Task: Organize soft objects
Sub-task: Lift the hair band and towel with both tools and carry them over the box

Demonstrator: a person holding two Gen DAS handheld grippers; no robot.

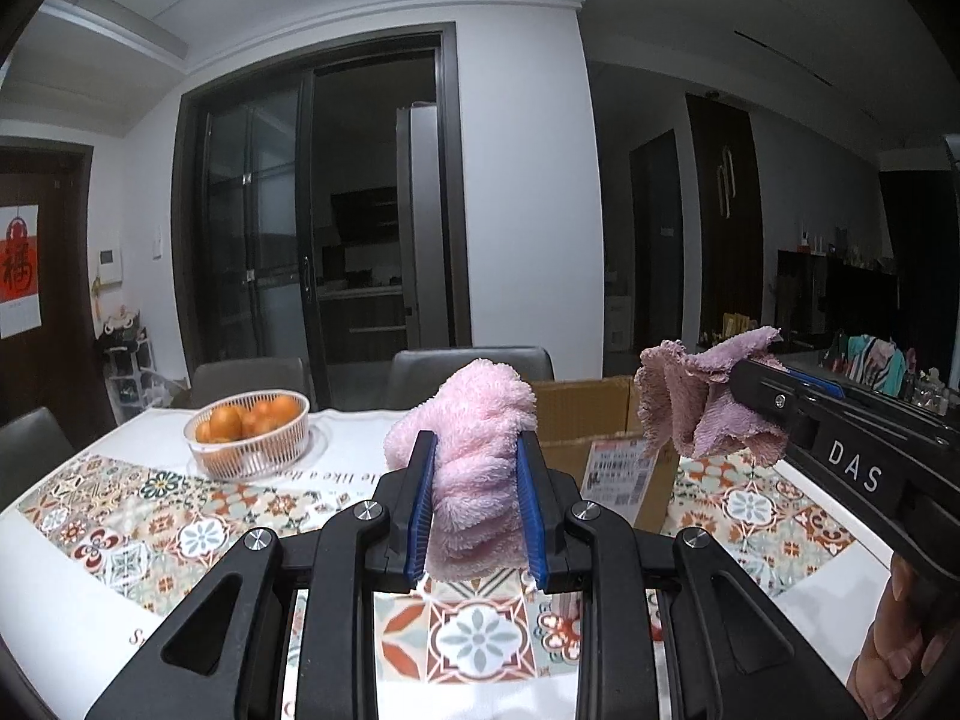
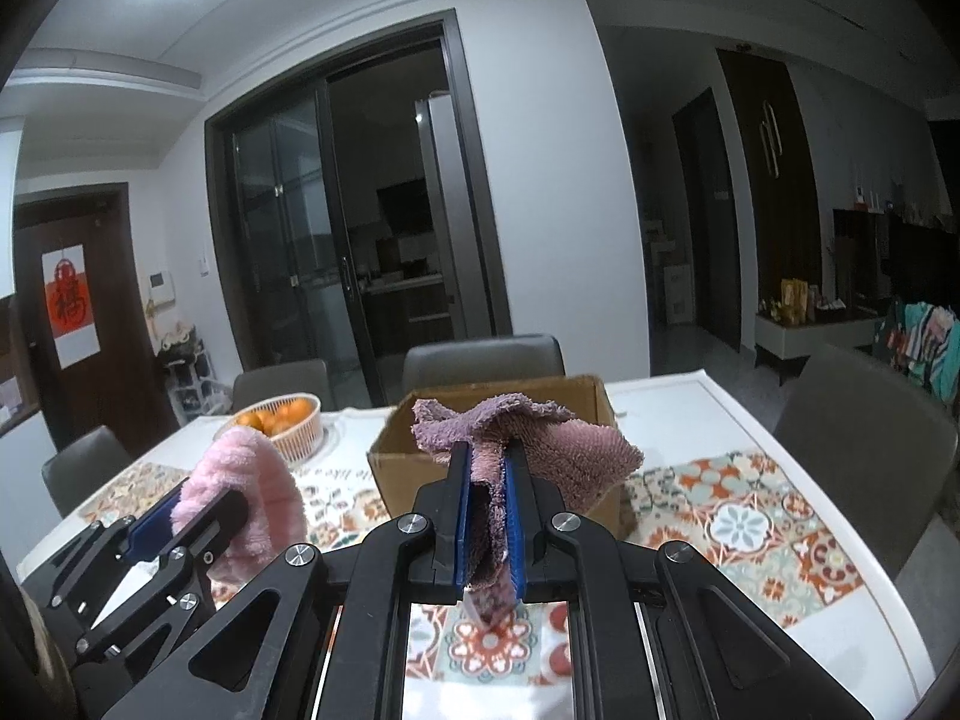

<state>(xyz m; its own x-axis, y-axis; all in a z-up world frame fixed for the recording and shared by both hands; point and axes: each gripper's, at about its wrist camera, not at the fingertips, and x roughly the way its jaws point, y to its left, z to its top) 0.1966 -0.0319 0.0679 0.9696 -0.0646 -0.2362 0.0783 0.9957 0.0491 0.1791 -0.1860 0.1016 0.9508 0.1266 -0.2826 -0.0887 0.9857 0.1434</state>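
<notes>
My left gripper (image 1: 477, 450) is shut on a fluffy light pink cloth (image 1: 474, 444), held above the table; it also shows at the left of the right wrist view (image 2: 240, 486). My right gripper (image 2: 487, 462) is shut on a mauve towel (image 2: 522, 438), held just in front of an open cardboard box (image 2: 408, 468). In the left wrist view the right gripper (image 1: 738, 381) comes in from the right with the mauve towel (image 1: 702, 408), and the box (image 1: 576, 414) stands behind both cloths.
A white basket of oranges (image 1: 249, 432) stands at the far left of the table. The table carries a patterned tile-print cloth (image 1: 144, 516). Grey chairs (image 2: 480, 360) line the far side, and another chair (image 2: 864, 438) stands at the right.
</notes>
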